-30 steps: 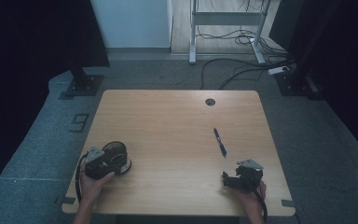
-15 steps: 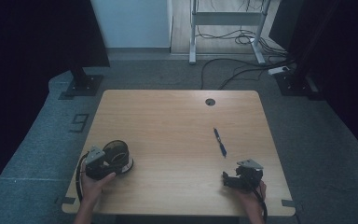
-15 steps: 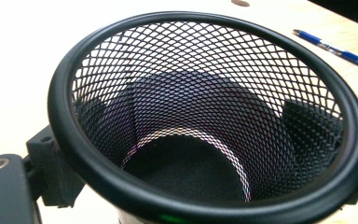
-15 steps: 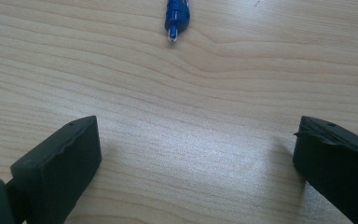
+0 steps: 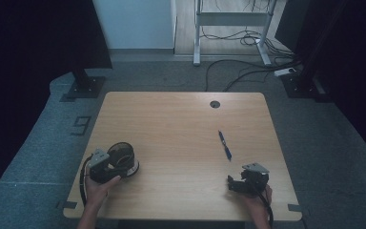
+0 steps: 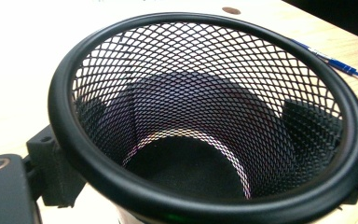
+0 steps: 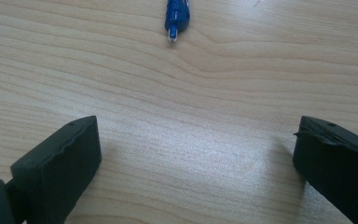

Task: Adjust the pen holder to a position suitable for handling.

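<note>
Near the front edge of the worktop (image 5: 171, 119), a pale wood-grain slab with rounded corners, sit both tongs. The left tongs (image 5: 106, 167) are at the front left corner, held by the left hand (image 5: 97, 188). Their jaws stand part-way closed against the outside of a cup (image 5: 123, 159), one blocky black pad on each side of its wall, so they grip it. The cup is a round container of black wire mesh in a diamond pattern, with a thick, smooth, rolled rim and a solid dark floor. In the left gripper view the cup (image 6: 205, 121) tilts its mouth toward the camera, and the pads show as dark shapes through the mesh.

The right tongs (image 5: 240, 183) rest near the front right corner in the right hand (image 5: 257, 200). In the right gripper view the right tongs (image 7: 196, 154) stand wide open, two matt black, square-edged jaws well apart with only bare wood between them.

Farther in, just beyond the right tongs and apart from them, lies a pen (image 5: 225, 145), slim, blue, straight, flat on the wood. Its tapered tip (image 7: 173, 28) points toward the open jaws.

Near the far edge is a small round dark hole (image 5: 214, 104) in the worktop.
</note>
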Action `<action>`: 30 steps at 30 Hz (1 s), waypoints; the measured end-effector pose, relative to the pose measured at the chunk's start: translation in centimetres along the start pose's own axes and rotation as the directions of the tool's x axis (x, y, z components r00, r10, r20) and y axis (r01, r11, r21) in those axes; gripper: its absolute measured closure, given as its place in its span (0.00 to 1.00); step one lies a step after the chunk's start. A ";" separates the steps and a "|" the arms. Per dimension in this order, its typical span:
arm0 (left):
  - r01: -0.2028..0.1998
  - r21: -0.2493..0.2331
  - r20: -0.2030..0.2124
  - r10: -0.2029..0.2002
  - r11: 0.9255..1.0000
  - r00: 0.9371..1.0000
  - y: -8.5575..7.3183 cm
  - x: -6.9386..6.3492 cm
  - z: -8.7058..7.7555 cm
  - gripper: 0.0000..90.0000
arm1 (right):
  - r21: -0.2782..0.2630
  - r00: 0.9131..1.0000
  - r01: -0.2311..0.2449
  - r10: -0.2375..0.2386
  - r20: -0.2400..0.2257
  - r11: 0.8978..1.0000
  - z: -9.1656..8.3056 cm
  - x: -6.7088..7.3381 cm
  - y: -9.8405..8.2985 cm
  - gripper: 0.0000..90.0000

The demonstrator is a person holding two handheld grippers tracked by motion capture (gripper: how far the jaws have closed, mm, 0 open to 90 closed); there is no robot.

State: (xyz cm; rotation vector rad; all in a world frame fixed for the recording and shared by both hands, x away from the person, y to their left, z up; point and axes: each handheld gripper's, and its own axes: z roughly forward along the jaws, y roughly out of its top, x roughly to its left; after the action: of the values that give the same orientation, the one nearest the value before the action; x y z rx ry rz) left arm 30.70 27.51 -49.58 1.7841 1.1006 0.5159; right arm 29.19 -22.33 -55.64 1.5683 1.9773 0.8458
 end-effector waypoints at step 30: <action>-0.047 0.006 0.063 0.047 0.999 0.997 3.2 -4.0 4.1 0.10 | -0.007 1.000 -0.007 0.007 0.005 1.000 -0.1 0.0 0.0 0.03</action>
State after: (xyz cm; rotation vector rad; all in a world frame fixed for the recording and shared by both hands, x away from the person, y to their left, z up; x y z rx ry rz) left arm 33.11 21.55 -48.24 1.8243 1.0212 0.4812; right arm 29.13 -22.37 -55.62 1.5730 1.9642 0.8504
